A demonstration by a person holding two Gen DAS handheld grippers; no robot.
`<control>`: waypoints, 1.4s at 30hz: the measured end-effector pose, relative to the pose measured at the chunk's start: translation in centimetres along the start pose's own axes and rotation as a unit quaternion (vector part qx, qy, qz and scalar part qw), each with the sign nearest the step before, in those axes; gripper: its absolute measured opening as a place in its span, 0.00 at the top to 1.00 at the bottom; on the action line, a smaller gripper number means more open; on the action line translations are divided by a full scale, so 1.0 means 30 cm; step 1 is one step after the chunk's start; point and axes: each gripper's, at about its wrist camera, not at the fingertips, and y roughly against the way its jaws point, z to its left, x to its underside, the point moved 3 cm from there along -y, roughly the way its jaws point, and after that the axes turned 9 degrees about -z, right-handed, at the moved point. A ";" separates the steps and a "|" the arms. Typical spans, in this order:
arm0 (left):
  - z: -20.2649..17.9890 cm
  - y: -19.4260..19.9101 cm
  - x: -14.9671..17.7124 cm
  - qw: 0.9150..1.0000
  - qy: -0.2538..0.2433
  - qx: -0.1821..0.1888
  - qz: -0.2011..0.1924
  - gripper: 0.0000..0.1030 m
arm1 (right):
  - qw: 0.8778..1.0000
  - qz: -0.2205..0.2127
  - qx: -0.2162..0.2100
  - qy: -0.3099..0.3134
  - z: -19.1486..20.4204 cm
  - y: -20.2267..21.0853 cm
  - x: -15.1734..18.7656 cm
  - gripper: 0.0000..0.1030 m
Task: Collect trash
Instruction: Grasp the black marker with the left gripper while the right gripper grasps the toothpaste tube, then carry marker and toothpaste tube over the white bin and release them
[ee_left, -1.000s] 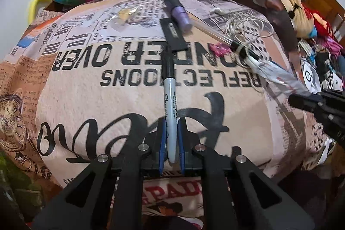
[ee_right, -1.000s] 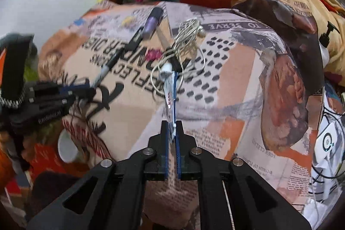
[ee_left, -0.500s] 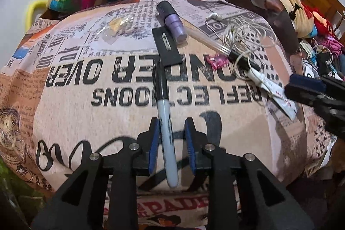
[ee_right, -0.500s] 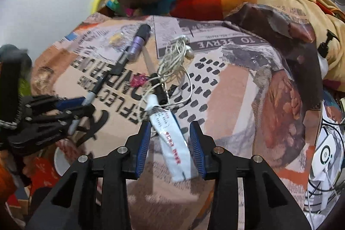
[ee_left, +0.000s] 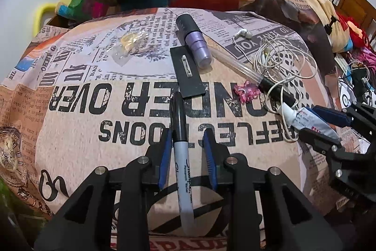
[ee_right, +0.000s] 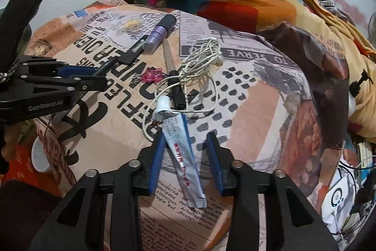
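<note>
Newsprint-patterned bedcover [ee_left: 77, 124] in tan, black and white; grey marker [ee_left: 182, 157] with black cap; purple tube [ee_left: 196, 45] above it; pink clip [ee_left: 246, 91]; white cord [ee_left: 277, 58]; white-and-blue tube [ee_right: 181, 149].

The left gripper [ee_left: 187, 135] is a matte black plastic frame whose two angular fingers carry ribbed blue pads [ee_left: 164, 157] on their inner faces, with round silver screw heads set along the arms. The right gripper [ee_right: 185, 145] is built alike: black triangular braces, blue pads, silver screws. Seen from the right wrist view, the left unit's side bears small pale lettering.
</note>
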 end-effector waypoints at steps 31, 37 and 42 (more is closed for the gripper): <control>-0.004 0.300 -0.052 0.997 0.028 0.021 -0.064 0.89 | 0.987 -0.079 0.042 -0.130 -0.129 0.242 -0.104 0.95; 0.030 0.412 -0.062 0.995 0.040 0.019 -0.089 0.89 | 0.989 -0.094 0.026 -0.113 -0.059 0.318 -0.148 0.95; 0.089 0.535 -0.047 0.992 0.049 0.007 -0.115 0.89 | 0.988 -0.114 0.003 -0.100 0.044 0.376 -0.217 0.95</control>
